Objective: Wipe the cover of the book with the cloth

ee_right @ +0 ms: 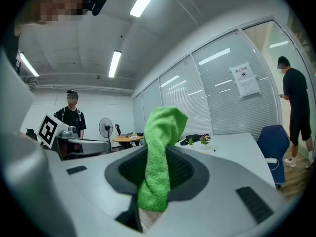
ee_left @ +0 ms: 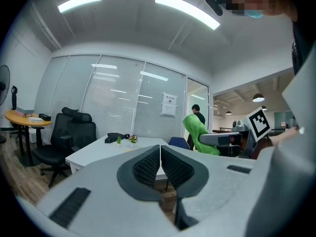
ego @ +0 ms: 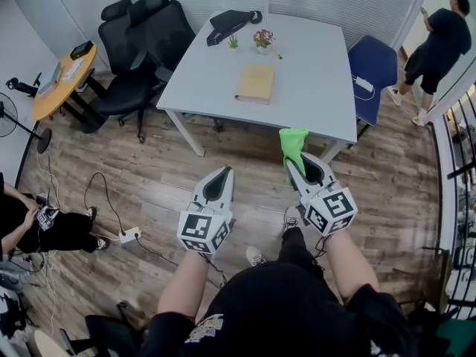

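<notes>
left gripper (ego: 222, 173) sits low in the middle of the head view over the wood floor (ego: 149, 177), jaws pressed flat together with nothing between them. right gripper (ego: 295, 163) is just to its right, pinching the green cloth (ego: 291, 141). in the right gripper view the cloth bunches up above the pads and a tail of it hangs down below them. in the head view the top of the cloth overlaps the near edge of the white table (ego: 320, 95).

the book (ego: 256, 83), tan cover, lies flat around the middle of that table, upper centre of the frame, well apart from both grippers with nothing touching it. past it, near the far edge, there's a flower pot (ego: 262, 39), a tiny green plant (ego: 233, 42) and a black bag (ego: 229, 22).

black office chair (ego: 141, 47) is at the table's left side, blue chair (ego: 374, 67) at its right. round wooden table (ego: 65, 76) is in the upper left, and a fan (ego: 9, 117) stands at the left edge. 1 standing person (ego: 440, 39) is in the upper right corner, and a seated person (ego: 30, 225) is at the lower left. a white power strip (ego: 130, 235) lies on the floor left of the left gripper.
</notes>
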`<state>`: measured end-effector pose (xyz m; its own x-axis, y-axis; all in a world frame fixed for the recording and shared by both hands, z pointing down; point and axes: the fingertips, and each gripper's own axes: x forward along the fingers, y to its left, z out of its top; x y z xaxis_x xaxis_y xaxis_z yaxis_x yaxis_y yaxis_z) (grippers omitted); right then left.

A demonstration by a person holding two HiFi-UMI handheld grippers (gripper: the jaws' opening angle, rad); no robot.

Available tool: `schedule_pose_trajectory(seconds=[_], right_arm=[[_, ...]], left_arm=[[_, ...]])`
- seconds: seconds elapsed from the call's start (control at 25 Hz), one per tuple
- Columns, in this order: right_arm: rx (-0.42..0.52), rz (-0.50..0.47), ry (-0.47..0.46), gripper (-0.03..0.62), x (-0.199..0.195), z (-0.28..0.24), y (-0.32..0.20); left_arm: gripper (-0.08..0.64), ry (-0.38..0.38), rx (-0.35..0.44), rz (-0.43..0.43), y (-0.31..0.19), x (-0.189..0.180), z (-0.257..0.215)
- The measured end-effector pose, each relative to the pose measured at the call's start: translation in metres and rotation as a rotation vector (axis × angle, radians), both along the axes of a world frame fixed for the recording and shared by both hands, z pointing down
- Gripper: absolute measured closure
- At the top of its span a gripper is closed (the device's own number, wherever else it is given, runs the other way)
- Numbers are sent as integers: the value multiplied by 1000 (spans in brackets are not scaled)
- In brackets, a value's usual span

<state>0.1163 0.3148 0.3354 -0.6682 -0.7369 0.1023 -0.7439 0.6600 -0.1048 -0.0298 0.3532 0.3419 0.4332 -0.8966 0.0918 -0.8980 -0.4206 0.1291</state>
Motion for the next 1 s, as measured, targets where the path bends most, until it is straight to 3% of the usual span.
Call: schedule_pose_trajectory(seconds=[0.24, 0.32, 0.52, 1.0], right_arm=[[-10, -11, -13, 488, -2, 2, -26], [-14, -15, -16, 488, -2, 4, -37], [-20, -26, -19, 488, 2, 9, -72], [-58, -64, -15, 488, 14, 21, -195]], left_arm=[[544, -8, -11, -20, -22, -3, 1], [451, -6, -18, -22, -33, -3, 4], [371, -18, -28, -31, -67, 1, 10], [351, -16, -76, -62, -183, 13, 23]])
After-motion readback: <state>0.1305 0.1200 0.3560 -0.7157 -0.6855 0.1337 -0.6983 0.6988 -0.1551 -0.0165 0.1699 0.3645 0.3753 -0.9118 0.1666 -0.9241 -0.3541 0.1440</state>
